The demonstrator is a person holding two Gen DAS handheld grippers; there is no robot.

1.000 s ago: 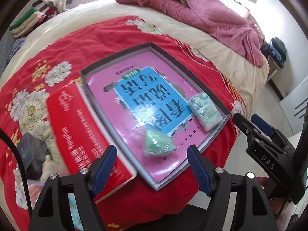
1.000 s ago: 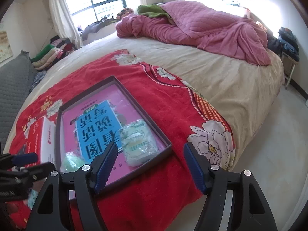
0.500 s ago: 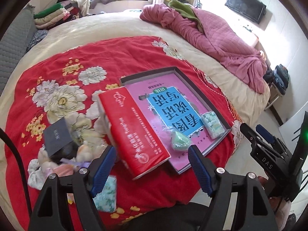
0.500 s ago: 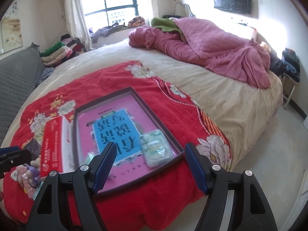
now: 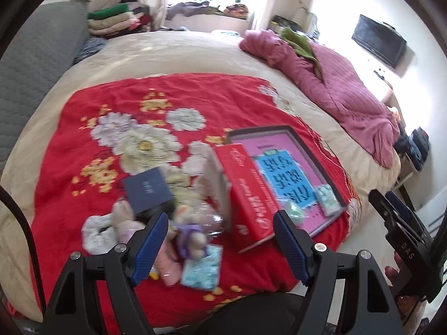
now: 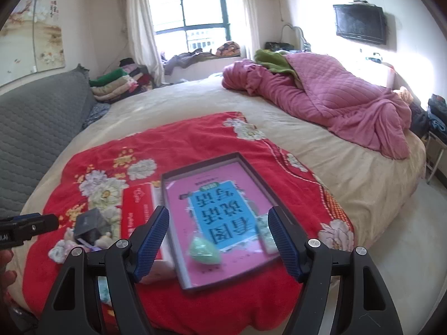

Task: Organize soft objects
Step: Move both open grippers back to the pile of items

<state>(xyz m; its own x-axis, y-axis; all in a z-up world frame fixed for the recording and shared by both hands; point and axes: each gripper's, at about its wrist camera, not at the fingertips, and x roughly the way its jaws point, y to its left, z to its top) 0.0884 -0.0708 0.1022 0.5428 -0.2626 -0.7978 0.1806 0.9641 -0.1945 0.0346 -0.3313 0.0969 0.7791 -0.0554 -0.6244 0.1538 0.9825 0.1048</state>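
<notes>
A shallow dark-rimmed box lid (image 6: 252,164) with a pink and blue printed floor lies on the red flowered blanket (image 5: 167,97). In it lie a green soft object (image 6: 204,252) and a pale tissue pack (image 5: 328,199). Left of the red box (image 5: 248,195) is a pile of soft things: a white scrunchie (image 5: 96,233), a plush toy (image 5: 192,236), a pink item and a light-blue tissue pack (image 5: 202,269). My left gripper (image 5: 220,247) is open and empty above this pile. My right gripper (image 6: 218,240) is open and empty above the lid's near end.
A dark blue small box (image 5: 148,189) rests on the pile. A crumpled pink quilt (image 6: 335,100) lies at the bed's far right. A grey padded headboard (image 6: 36,128) stands on the left. The bed edge and floor (image 6: 391,251) are at the right.
Both grippers have pulled back and up from the lid. The left view has swung left, from the lid to the pile of soft things. Both grippers stay open.
</notes>
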